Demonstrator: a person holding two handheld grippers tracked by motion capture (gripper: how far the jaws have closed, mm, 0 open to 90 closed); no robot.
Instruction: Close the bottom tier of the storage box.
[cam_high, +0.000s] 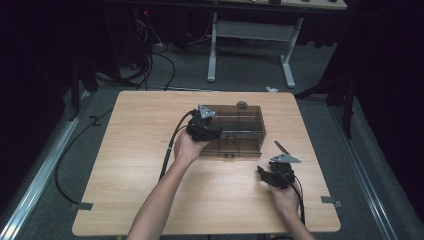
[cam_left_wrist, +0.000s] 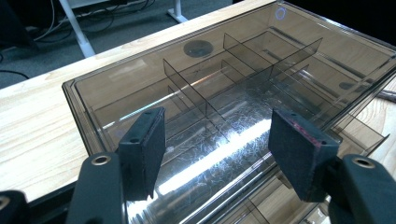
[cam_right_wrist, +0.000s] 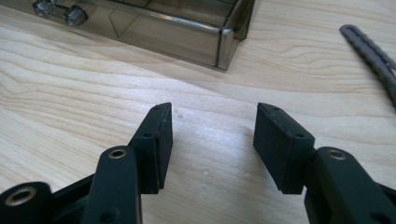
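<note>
Tabletop (cam_high: 150, 200): both grippers' fingers apart, empty.

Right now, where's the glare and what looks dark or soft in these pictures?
Left gripper view: a bright streak of glare crosses the smoky divided box's lid. High view: the lit wooden table sits in dark surroundings. Right gripper view: the jaws cast soft shadows on the wood, and the dark cable looks slightly soft.

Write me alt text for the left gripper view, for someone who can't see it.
The left gripper hangs with its two black jaws apart above the closed lid of a smoky see-through box whose inside is split by dividers. The box sits on a light wooden table, and nothing is between the jaws.
</note>
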